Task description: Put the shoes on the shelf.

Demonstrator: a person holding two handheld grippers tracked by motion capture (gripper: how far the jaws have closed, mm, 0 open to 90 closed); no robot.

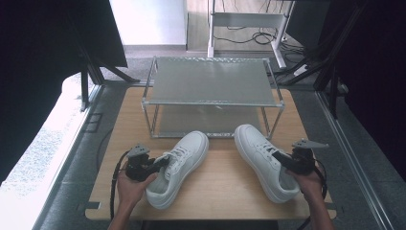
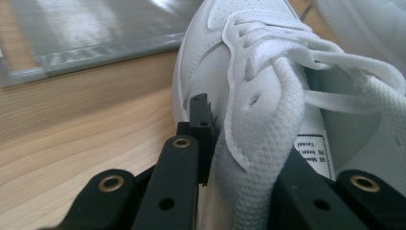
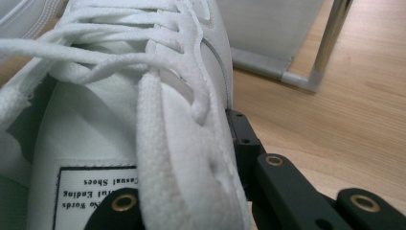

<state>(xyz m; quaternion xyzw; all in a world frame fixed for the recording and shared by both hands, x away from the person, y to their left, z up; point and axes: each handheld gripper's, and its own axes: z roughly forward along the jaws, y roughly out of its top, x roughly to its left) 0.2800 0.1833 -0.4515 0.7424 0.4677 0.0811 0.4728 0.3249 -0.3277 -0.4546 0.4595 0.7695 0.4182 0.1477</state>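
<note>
Shoes first: two white lace-up sneakers lie on a light wood table (image 1: 225, 187), toes pointing away from the person toward a metal rack (image 1: 213, 81) w/ two grey shelves that stands at the far half of the table. Left shoe (image 1: 184, 158) sits angled, toe leaning to the right, just in front of the rack's lower shelf; right shoe (image 1: 261, 155) is angled the other way, toe leaning left, so the two toes are near each other and the heels are well apart. Left gripper (image 1: 162, 162), held in the person's left hand (image 1: 130, 184), is clamped on the left shoe's side wall by the collar: in the left gripper view one black jaw presses on the outside of the upper beside the eyelets, the other sits inside the opening next to the tongue label (image 2: 312, 152), w/ the white fabric edge pinched between them. Right gripper (image 1: 282, 159), in the right hand (image 1: 309, 182), grips the right shoe the same way; in the right gripper view the outer jaw lies against the leather side, the inner one is under the padded collar, approx. beside a label (image 3: 95, 184) w/ upside-down black print. Laces (image 3: 91, 52) are loose across both tongues. Both shoes' soles appear to rest on the table. Cables (image 1: 113, 184) trail from each gripper toward the near edge. Floor beyond the rack shows a white desk frame (image 1: 244, 21) and tangled wires.
</note>
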